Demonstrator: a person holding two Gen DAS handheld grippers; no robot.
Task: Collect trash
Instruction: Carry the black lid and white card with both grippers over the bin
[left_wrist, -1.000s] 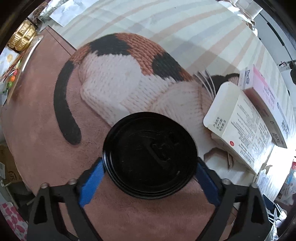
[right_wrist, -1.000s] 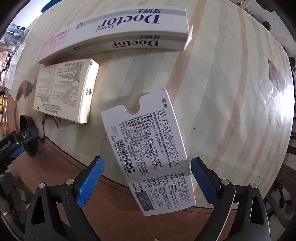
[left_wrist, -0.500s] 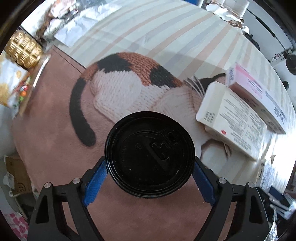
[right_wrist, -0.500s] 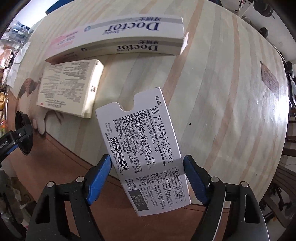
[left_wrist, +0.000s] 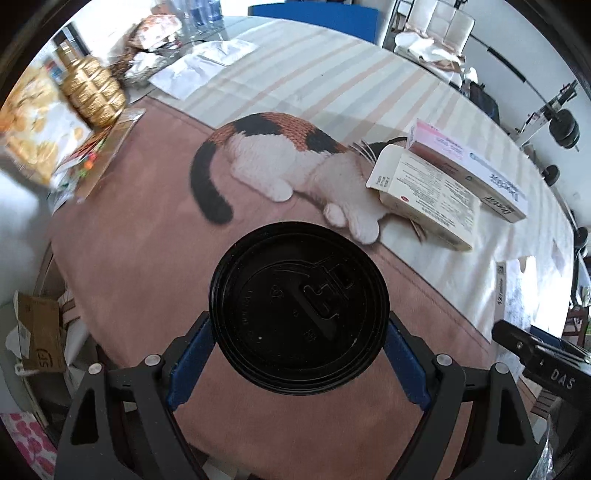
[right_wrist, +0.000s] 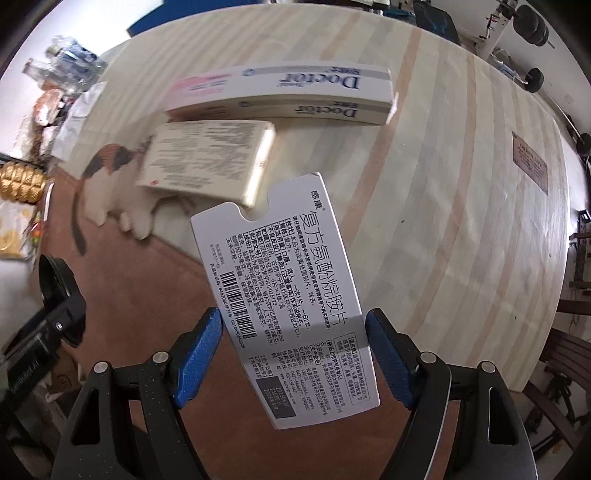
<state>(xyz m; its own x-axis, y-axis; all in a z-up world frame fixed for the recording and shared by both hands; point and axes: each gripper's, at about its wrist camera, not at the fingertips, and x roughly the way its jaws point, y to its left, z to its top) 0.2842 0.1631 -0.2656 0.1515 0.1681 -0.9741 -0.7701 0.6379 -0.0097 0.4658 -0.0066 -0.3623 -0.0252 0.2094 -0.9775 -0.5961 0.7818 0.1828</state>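
My left gripper (left_wrist: 297, 354) is shut on a black plastic cup lid (left_wrist: 299, 308) and holds it above the brown cat-print cloth (left_wrist: 147, 243). My right gripper (right_wrist: 293, 350) is shut on a white medicine box (right_wrist: 284, 291) with black print and a barcode, held above the table edge. A cream medicine box (left_wrist: 424, 199) and a long "Doctor" toothpaste box (left_wrist: 469, 170) lie on the striped tablecloth (left_wrist: 332, 77). Both also show in the right wrist view, the cream box (right_wrist: 207, 162) in front of the toothpaste box (right_wrist: 288, 94). The lid and left gripper show at the left edge there (right_wrist: 55, 284).
A gold jar (left_wrist: 92, 92), snack packets (left_wrist: 33, 129) and papers (left_wrist: 199, 66) sit at the table's far left. A cardboard box (left_wrist: 37, 332) is on the floor at left. Chairs stand beyond the table. A brown label (right_wrist: 530, 160) lies on the cloth at right.
Both grippers have risen and pulled back from the table with their items. The right jaws closed onto the white box, which was loose between them a second ago.
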